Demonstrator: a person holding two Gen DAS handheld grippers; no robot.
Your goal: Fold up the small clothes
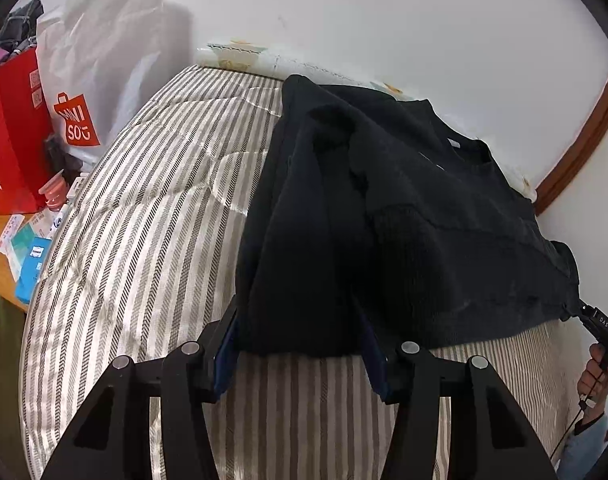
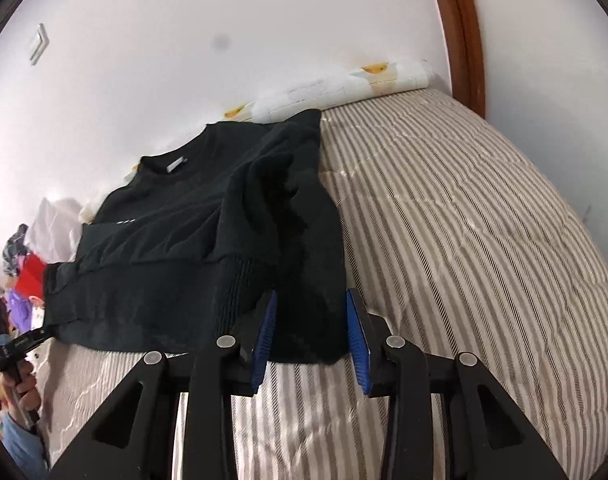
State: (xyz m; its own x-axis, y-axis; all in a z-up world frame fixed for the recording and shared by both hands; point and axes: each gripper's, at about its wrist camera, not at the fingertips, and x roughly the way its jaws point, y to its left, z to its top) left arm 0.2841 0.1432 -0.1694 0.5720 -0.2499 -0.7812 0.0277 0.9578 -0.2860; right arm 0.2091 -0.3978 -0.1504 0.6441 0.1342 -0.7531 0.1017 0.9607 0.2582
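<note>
Left gripper (image 1: 301,340): fingers (image 1: 225,354) spread, straddling the near hem of the sweater (image 1: 404,208) at its left corner; cloth sits between them, but whether the pads actually bite I can't tell. Right gripper (image 2: 310,332): same picture at the right corner, fingers (image 2: 263,332) apart with hem cloth between, contact not clear either. So each hand is on its own end of the hem, neither nearer than the other. Sweater lies flat on the striped bed (image 2: 484,220), both sleeves already folded in over the body, so its long axis runs straight away from the fingers, hem near, collar (image 2: 165,162) far, close to the wall. My read: the next move is hem-to-collar, both corners lifted together and carried forward along that axis. Risk: uneven lift skews the fold.
</note>
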